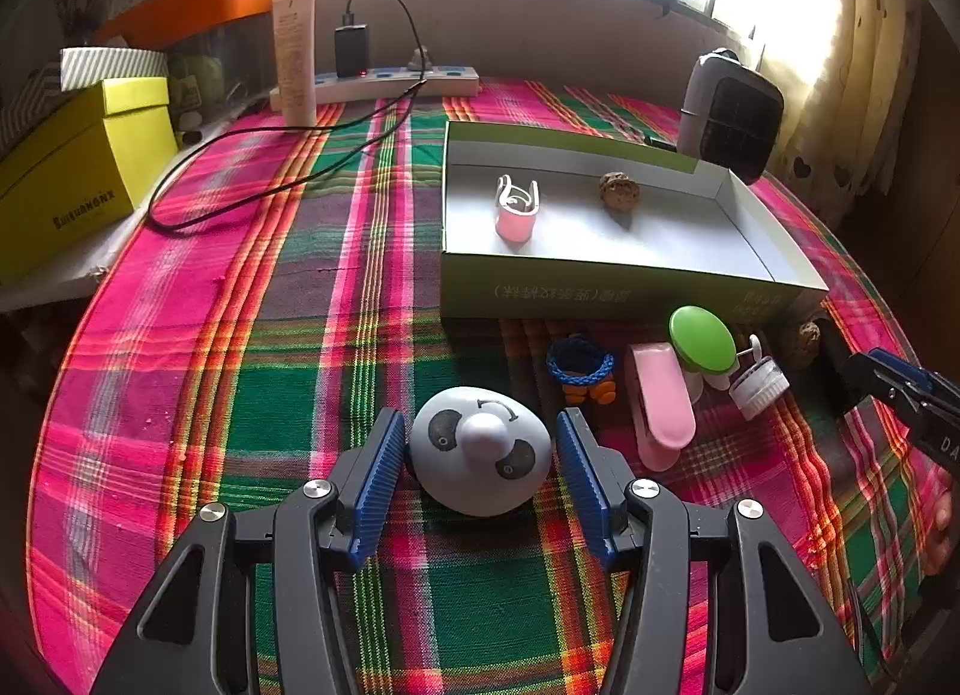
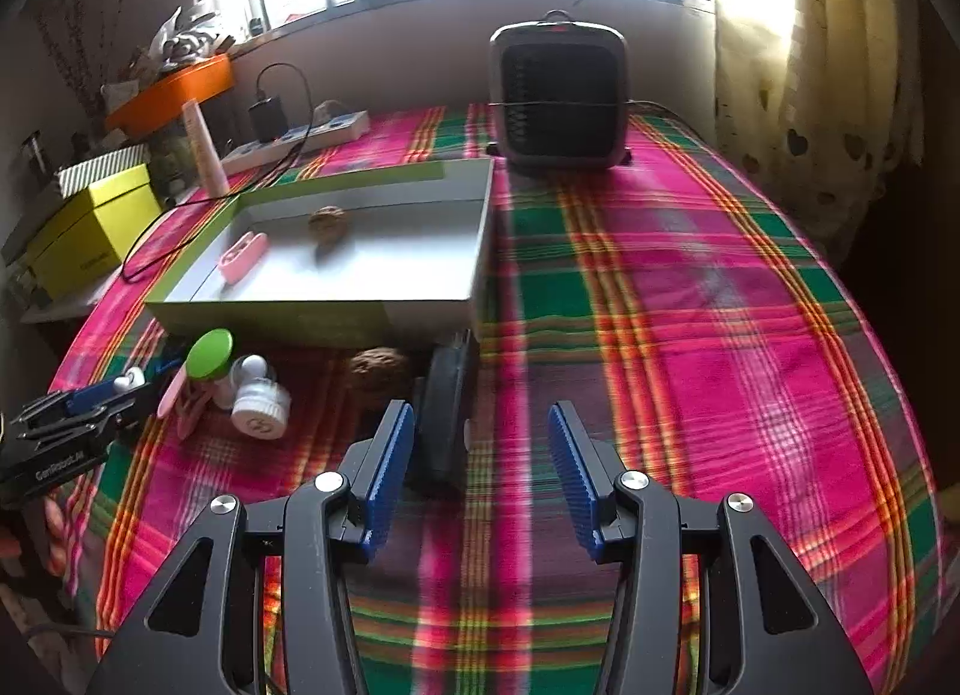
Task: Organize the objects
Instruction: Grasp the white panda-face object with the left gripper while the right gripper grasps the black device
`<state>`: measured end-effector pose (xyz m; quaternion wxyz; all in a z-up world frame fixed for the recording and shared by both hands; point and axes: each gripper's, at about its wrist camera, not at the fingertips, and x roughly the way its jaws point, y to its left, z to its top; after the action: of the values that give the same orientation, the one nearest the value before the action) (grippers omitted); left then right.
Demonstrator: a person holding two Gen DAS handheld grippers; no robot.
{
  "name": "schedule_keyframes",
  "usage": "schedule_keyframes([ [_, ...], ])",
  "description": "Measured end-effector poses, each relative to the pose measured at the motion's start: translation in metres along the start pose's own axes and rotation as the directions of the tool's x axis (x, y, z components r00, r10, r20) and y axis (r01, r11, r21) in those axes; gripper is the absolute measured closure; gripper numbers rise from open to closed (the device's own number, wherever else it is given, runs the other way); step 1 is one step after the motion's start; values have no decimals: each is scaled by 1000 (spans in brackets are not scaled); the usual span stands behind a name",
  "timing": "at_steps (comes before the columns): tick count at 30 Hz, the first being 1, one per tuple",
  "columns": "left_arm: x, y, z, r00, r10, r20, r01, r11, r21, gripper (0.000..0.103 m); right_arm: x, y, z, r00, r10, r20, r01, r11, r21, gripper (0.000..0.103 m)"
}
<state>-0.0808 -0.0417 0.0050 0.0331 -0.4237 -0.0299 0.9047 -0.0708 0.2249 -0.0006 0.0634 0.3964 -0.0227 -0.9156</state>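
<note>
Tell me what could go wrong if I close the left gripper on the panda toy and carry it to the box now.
1. The panda toy is smooth and domed; the left gripper straddles it with gaps at both pads, so it may squirt out when squeezed.
2. The blue braided ring and pink clip lie between it and the box; a low carry could knock them.
3. The right gripper is open close by, so the paths could cross.

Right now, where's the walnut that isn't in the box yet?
The loose walnut lies on the plaid cloth just in front of the green box's near wall, between the white cap and a dark upright object, in the right wrist view.
</note>
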Motion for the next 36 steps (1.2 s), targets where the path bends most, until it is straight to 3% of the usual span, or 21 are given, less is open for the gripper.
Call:
schedule_keyframes([
  [19,0,0,0,1000,2,0,-2,1000,1,52,0,-28,0,999,-35,5,35,997,72,55],
  [36,0,0,-1,1000,21,-3,-21,1000,17,52,6,-14,5,1000,-12,-3,12,1000,-3,55],
])
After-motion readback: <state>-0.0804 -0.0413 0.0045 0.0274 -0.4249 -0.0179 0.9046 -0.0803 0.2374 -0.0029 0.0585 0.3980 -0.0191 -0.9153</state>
